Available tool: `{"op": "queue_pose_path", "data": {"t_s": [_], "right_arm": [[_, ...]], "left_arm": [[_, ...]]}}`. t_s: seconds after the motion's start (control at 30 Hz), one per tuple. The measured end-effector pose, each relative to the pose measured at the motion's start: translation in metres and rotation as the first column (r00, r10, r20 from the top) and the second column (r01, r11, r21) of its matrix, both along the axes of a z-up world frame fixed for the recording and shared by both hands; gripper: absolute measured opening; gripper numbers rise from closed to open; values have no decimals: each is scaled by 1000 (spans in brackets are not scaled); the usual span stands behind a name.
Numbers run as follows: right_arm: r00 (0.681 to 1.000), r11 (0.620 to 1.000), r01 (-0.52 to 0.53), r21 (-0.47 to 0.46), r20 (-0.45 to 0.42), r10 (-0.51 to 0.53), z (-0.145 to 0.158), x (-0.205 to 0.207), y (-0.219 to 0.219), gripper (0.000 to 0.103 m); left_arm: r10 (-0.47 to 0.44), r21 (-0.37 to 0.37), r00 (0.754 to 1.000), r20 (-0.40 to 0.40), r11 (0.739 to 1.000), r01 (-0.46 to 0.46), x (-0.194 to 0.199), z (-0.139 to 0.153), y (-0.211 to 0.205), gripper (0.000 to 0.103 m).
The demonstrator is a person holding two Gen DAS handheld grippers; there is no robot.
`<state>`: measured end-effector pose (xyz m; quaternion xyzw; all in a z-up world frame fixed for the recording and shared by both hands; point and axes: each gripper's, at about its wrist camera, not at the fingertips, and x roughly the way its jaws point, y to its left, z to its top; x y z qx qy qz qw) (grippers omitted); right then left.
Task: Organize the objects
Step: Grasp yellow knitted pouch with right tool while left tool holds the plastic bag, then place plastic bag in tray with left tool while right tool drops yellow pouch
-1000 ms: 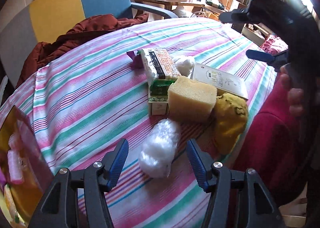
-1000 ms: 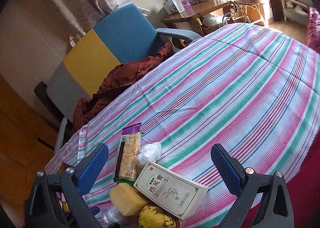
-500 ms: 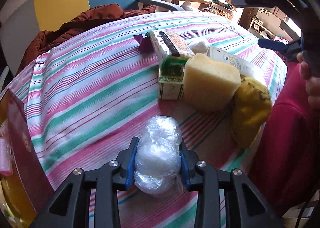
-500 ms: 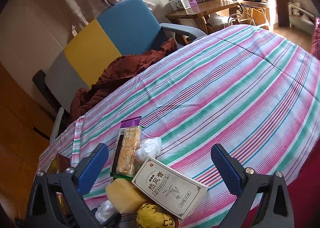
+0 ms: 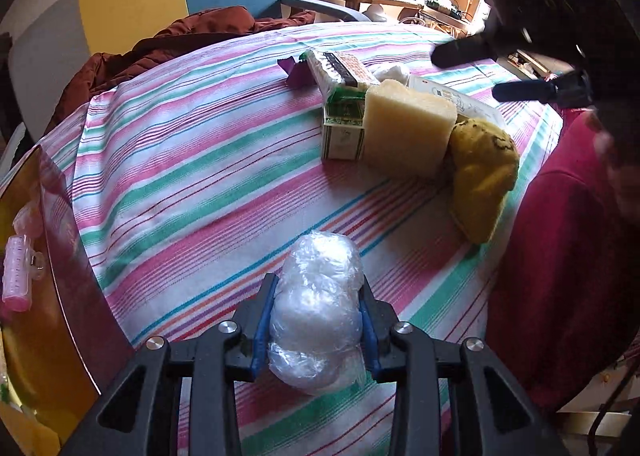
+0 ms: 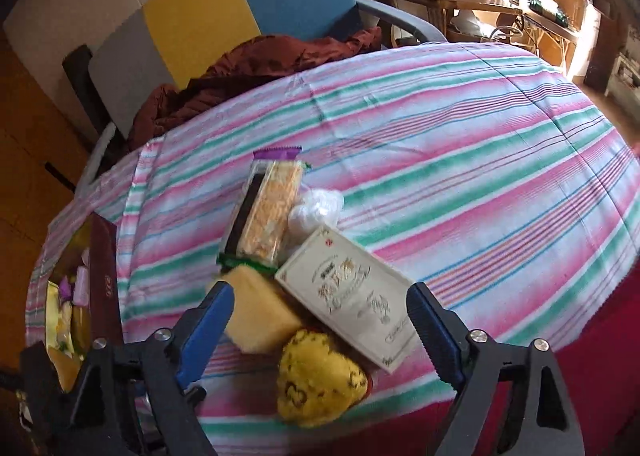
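Between our left claw's (image 5: 316, 320) blue pads sits a clear plastic-wrapped bundle (image 5: 316, 296), pinched on both sides, low over the striped cloth (image 5: 192, 160) of the bench; we cannot tell whether it touches the cloth. Beyond it, well apart, we see a yellow sponge block (image 5: 404, 132) touching a green-and-white carton (image 5: 342, 128), with a yellow plush toy (image 5: 482, 176) leaning on the sponge's other side. A wrapped cracker packet (image 6: 272, 212) lies on top of the carton, beside a second plastic bundle (image 6: 316, 208) and a flat cream box (image 6: 352, 296). Our right claw (image 6: 320, 324) hangs wide open above the sponge, the toy and that box, holding nothing. At the cloth's left edge we see a brown-walled box (image 5: 68, 272) containing a pink clip (image 5: 20, 272).
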<state>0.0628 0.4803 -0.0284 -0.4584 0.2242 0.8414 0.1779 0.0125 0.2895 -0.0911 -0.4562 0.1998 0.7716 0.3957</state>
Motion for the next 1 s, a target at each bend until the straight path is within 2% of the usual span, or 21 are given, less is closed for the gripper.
{"op": "queue_pose_path", "data": {"t_s": [0.27,0.4,0.47,0.53,0.63,0.83,1.0], "right_arm": [[989,1000,-22,7,144,21,-19,24,-34,80],[975,1000,-15,-18,219,18,-40,17,-36,64],[970,1000,0,12,242,-3,-43,15,-36,53],[974,1000,5,22,226,-10,-41,17,-36,41],[978,1000,14,11,206,-16,-35,25,-34,32],[995,999,-21,27,95,19,-6,46,-42,31],[997,996,-80,34,1,80,23,43,-58,31]], "left_arm": [[9,30,1000,14,999,-10,0,-1,-5,36],[8,42,1000,10,999,-8,0,-2,-6,37],[4,45,1000,3,999,-4,1,-2,-7,37],[3,48,1000,0,999,-3,2,-2,-8,36],[8,59,1000,12,998,-8,2,0,-12,36],[7,99,1000,26,995,-9,12,11,-26,36],[34,164,999,9,986,-35,19,38,-49,36]]}}
